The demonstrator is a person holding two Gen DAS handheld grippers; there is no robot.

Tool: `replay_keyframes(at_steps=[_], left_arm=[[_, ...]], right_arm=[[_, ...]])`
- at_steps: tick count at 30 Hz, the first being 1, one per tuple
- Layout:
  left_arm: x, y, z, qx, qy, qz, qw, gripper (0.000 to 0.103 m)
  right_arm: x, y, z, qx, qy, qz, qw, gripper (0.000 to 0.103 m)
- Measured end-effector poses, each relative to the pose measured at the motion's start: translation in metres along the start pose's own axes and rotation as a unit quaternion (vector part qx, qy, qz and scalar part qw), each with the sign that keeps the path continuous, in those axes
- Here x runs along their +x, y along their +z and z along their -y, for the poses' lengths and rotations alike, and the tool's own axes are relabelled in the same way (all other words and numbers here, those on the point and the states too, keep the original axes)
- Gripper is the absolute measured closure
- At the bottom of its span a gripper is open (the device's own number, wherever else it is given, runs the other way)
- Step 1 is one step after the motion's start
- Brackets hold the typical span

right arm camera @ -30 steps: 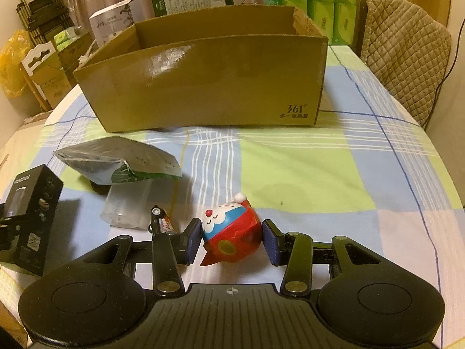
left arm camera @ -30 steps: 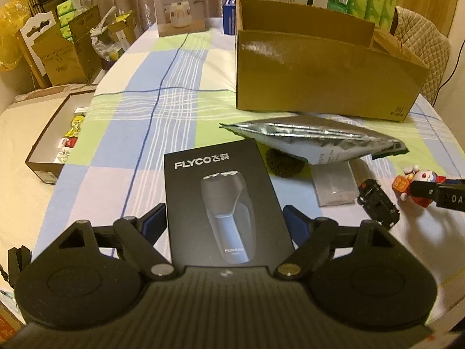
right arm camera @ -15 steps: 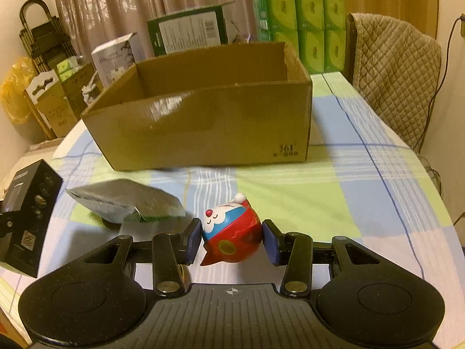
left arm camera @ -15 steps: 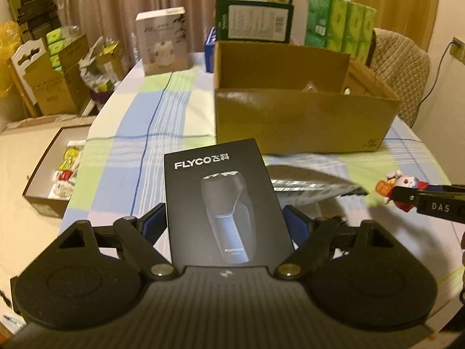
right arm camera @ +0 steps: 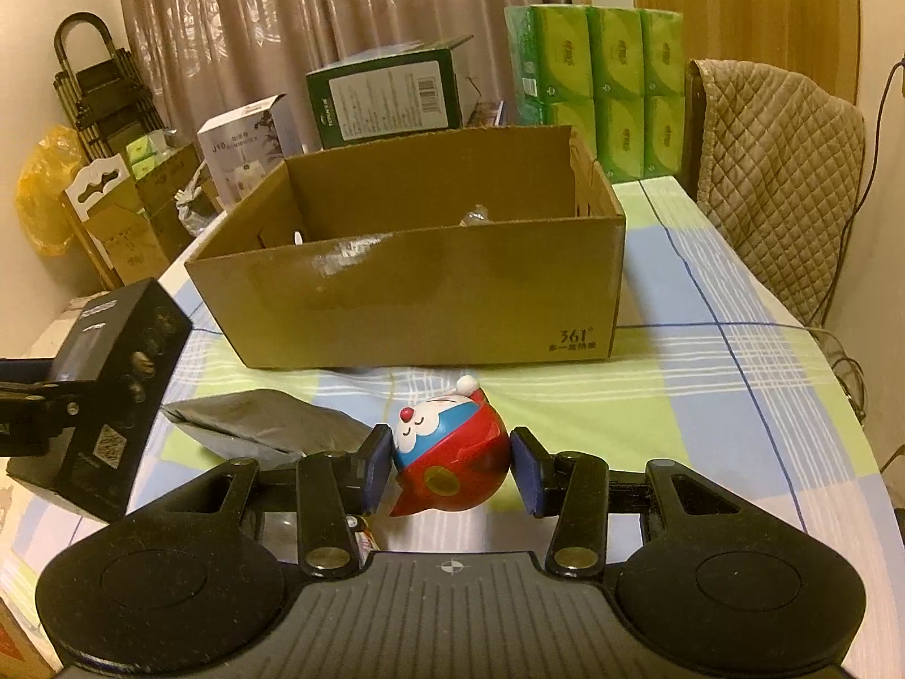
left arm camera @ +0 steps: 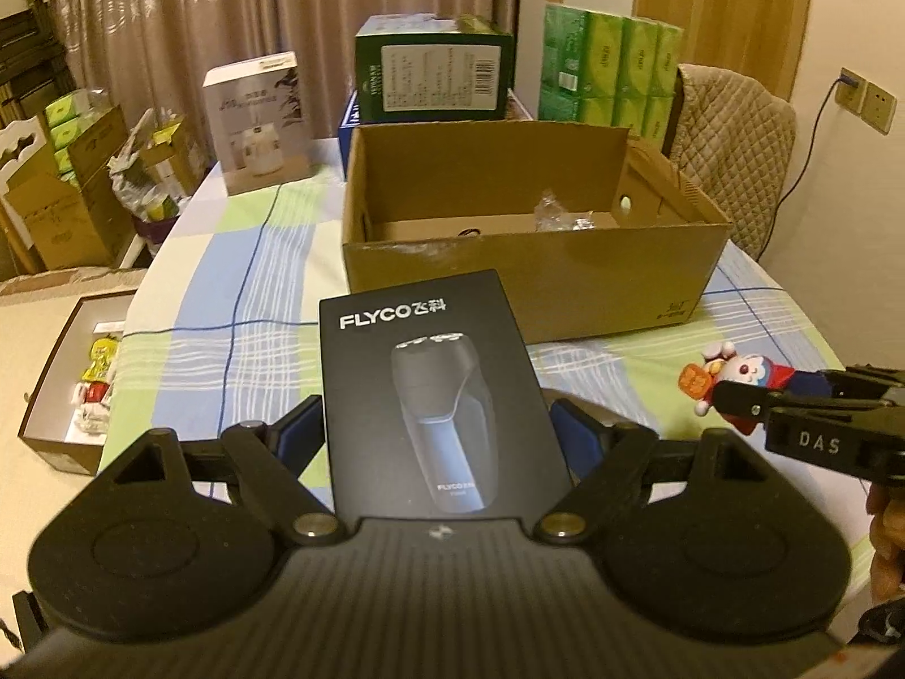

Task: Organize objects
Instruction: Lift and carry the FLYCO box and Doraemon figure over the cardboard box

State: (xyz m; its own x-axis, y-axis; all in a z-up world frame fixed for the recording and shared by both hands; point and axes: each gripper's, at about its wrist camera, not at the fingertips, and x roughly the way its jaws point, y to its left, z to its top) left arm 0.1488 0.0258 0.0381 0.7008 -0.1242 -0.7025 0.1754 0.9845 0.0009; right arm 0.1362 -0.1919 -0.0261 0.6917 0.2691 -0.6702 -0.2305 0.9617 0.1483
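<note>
My left gripper (left arm camera: 435, 430) is shut on a black FLYCO shaver box (left arm camera: 435, 396) and holds it in the air before the open cardboard box (left arm camera: 526, 277). The shaver box also shows at the left of the right wrist view (right arm camera: 107, 396). My right gripper (right arm camera: 449, 467) is shut on a red and blue cartoon toy figure (right arm camera: 452, 458), held above the table in front of the cardboard box (right arm camera: 418, 305). The toy and the right gripper show at the right of the left wrist view (left arm camera: 735, 376). The cardboard box holds some clear plastic wrap (left arm camera: 557, 218).
A silver foil pouch (right arm camera: 266, 424) lies on the checked tablecloth (right arm camera: 707, 396) below the grippers. A small open box of items (left arm camera: 73, 385) sits off the table's left. Cartons (left arm camera: 432, 76), green tissue packs (left arm camera: 611, 68) and a padded chair (right arm camera: 780, 187) stand behind the cardboard box.
Both grippers have risen with their objects. The cardboard box's inside has come into view and the table items have dropped lower or out of sight.
</note>
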Motion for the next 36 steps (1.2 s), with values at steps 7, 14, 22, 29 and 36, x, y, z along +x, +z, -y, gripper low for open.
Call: replay_keyframes(at_steps=[7,14,22,29,36], left_arm=[[0.006,0.015,0.004,0.009,-0.010,0.001,0.9999,0.021],[0.011,0.029,0.007,0.019,-0.018,0.004,0.9997,0.021],[0.016,0.062,0.007,0.022,-0.031,0.016,0.9992,0.021],[0.024,0.111,0.002,0.025,-0.033,0.035,0.9985,0.021],[0.061,0.163,-0.003,0.019,-0.035,0.036,0.9986,0.021]], right_arm=[[-0.005,0.008,-0.002,0.002,0.006,0.007,1.000,0.061],[-0.013,0.027,-0.001,0.004,0.009,0.017,1.000,0.061],[-0.026,0.064,0.011,0.027,0.038,0.030,0.998,0.061],[-0.022,0.113,0.013,0.024,0.045,0.053,0.997,0.061],[0.023,0.164,0.013,0.019,0.050,0.048,0.997,0.061]])
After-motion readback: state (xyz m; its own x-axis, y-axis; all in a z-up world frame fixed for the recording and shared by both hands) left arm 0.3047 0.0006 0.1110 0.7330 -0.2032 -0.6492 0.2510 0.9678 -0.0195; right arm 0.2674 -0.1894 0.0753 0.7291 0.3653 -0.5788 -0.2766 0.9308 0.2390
